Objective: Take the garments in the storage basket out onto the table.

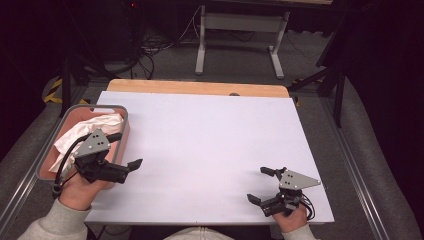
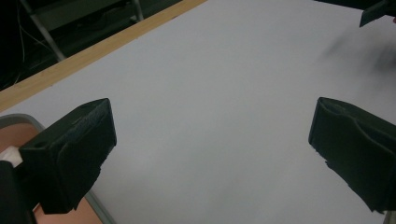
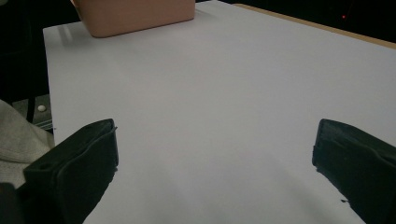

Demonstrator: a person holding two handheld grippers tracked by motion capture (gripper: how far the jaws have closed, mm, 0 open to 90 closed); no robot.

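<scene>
We see a white table top [image 1: 210, 145] with a wooden far edge, dark floor around it. At 9 o'clock a pink basket [image 1: 117, 145] holds crumpled white cloth [image 1: 80, 131], and the left gripper [image 1: 127, 150] hovers at its near corner, jaws wide apart. At 4 o'clock the right gripper [image 1: 260, 185] sits low, its 2 jaws spread apart too.

A white table top [image 1: 210, 150] is lying flat in the foreground, its wooden far edge [image 1: 197, 88] peeking out beyond the white sheet. Past it, grey floor [image 1: 240, 60] is stretching back into deep darkness. A pale metal table frame [image 1: 240, 35] is standing there on two legs, cables [image 1: 155, 47] are trailing across the floor at the left, and yellow-and-black tape [image 1: 52, 90] is showing beside a dark stand leg [image 1: 65, 85].
</scene>
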